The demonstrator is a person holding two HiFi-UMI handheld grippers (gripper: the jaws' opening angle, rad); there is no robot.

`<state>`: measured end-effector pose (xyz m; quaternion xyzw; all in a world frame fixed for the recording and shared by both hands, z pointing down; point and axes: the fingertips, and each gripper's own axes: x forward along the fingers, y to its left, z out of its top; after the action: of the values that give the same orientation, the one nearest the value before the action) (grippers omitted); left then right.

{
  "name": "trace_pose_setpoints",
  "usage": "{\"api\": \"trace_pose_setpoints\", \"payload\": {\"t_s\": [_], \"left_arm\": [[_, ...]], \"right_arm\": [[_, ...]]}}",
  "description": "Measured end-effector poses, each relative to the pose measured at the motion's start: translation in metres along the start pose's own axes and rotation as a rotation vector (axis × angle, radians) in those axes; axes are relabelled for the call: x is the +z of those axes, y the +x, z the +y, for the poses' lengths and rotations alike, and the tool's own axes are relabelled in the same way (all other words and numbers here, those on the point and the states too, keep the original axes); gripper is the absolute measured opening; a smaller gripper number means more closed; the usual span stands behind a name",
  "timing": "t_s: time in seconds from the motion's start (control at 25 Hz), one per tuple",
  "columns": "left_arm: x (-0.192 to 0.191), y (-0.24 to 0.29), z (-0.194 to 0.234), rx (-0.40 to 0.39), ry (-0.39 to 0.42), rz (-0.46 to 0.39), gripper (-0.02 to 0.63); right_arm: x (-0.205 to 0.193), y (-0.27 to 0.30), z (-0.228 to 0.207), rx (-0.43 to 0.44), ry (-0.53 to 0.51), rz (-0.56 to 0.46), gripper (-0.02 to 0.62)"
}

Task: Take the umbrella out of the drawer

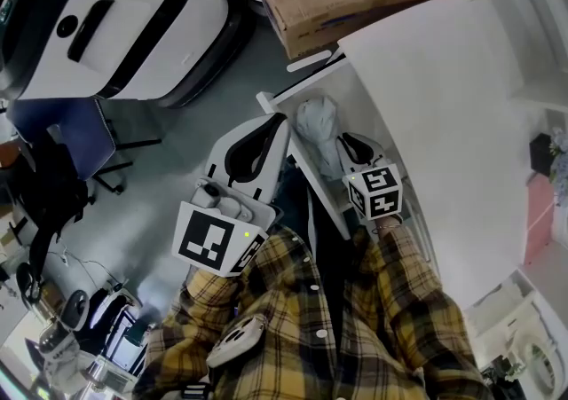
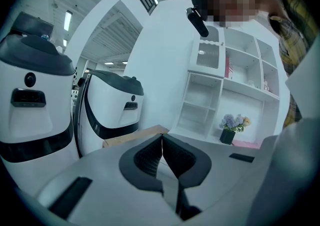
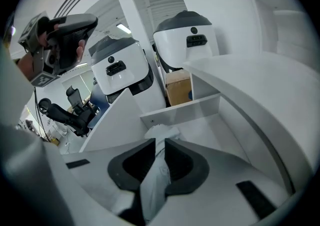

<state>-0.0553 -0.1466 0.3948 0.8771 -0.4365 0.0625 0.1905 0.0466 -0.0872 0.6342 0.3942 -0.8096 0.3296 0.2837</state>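
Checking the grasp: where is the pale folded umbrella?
Head view centre: the pale folded umbrella is in the open white drawer, clamped by the right tool.

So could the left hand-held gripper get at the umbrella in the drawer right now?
Probably yes. The drawer is open on top and the umbrella lies bare beyond the right hand-held gripper, which is shut on it. The left hand-held gripper, shut, sits just outside the side wall.
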Motion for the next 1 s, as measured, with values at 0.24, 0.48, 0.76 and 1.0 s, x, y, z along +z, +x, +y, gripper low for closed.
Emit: {"api": "trace_pose_setpoints", "payload": {"t_s": [0.24,0.48,0.76,1.0], "left_arm": [[-0.001,-0.001,-0.001,0.002,0.001,0.001,0.020],[-0.004,-0.005,0.000,0.007,-0.004,0.004,0.020],[-0.012,-0.011,0.005,0.026,-0.011,0.018,0.020],[-0.018,-0.017,0.008,0.042,-0.020,0.022,0.020]], "right_arm": [[-0.017,0.009,0.008,0.075,0.040,0.079,0.215],[-0.031,0.021,0.008,0.106,0.059,0.151,0.301],[-0.050,0.041,0.005,0.126,0.053,0.245,0.342],[-0.063,0.057,0.005,0.129,0.042,0.316,0.347]]}}
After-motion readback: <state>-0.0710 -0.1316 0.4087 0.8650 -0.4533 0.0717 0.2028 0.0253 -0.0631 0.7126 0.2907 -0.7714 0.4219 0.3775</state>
